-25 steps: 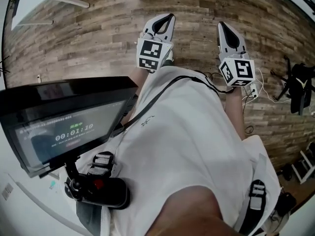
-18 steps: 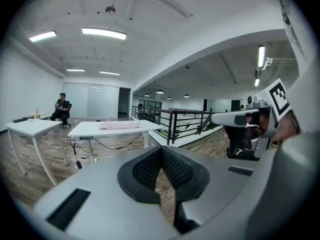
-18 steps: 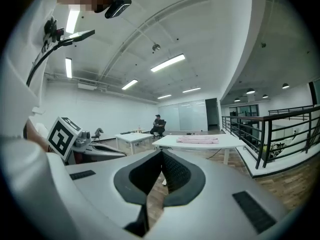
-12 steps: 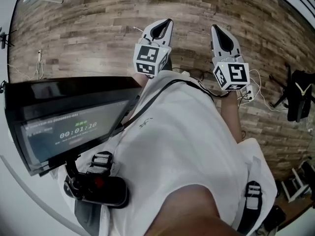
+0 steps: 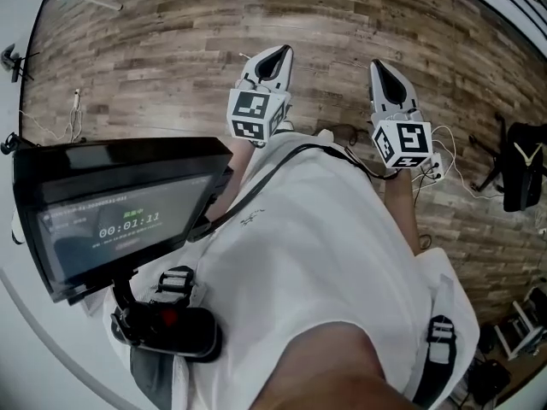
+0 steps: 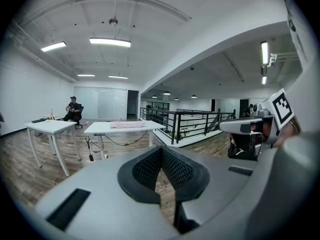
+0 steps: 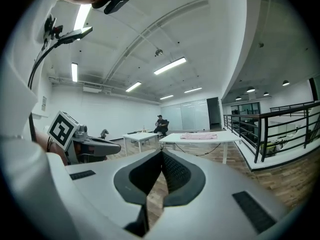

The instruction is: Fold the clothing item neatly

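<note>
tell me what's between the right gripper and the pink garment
Only bare wooden floor, as the right gripper view shows. The right gripper, jaws shut on nothing, points toward the white table holding the pink garment.

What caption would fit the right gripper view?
Right gripper, jaws shut and empty, aimed across the room at a white table bearing a pink garment.

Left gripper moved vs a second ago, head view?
Yes: against the floor cable, the left gripper has shifted slightly down-left in the head view.

A white table (image 7: 170,139) standing on the wood-plank floor (image 5: 171,49) bears a pink cloth (image 7: 198,135) on its top.
</note>
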A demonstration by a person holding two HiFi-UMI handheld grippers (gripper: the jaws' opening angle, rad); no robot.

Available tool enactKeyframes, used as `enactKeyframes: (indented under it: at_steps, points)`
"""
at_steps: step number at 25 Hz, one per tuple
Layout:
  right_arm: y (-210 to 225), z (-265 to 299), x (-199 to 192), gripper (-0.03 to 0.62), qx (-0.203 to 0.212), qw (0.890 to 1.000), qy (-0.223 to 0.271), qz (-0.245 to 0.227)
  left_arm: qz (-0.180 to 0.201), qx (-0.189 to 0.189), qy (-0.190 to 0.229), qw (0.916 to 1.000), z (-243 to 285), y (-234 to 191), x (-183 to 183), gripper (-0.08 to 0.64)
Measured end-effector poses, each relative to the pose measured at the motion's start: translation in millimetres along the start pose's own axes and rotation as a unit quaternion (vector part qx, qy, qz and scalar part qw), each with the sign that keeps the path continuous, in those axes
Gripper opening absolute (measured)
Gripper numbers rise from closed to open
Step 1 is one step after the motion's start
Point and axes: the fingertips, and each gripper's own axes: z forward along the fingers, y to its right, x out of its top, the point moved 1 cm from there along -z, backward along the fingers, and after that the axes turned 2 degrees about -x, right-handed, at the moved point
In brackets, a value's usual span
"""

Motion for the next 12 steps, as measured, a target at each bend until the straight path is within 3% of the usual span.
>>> enactKeyframes:
  at_steps: [7,12]
  points:
    - [-33,21,16,0.003,-0.017,1.0,0.0,0.007,0.004,-0.025,-0.002,0.9997,-16,-36,6,0.002]
    - [-30,22,10,0.002,-0.032,0.999,-0.003,0.007,0.005,-0.027,-0.002,0.9996,-12,-35,1,0.002]
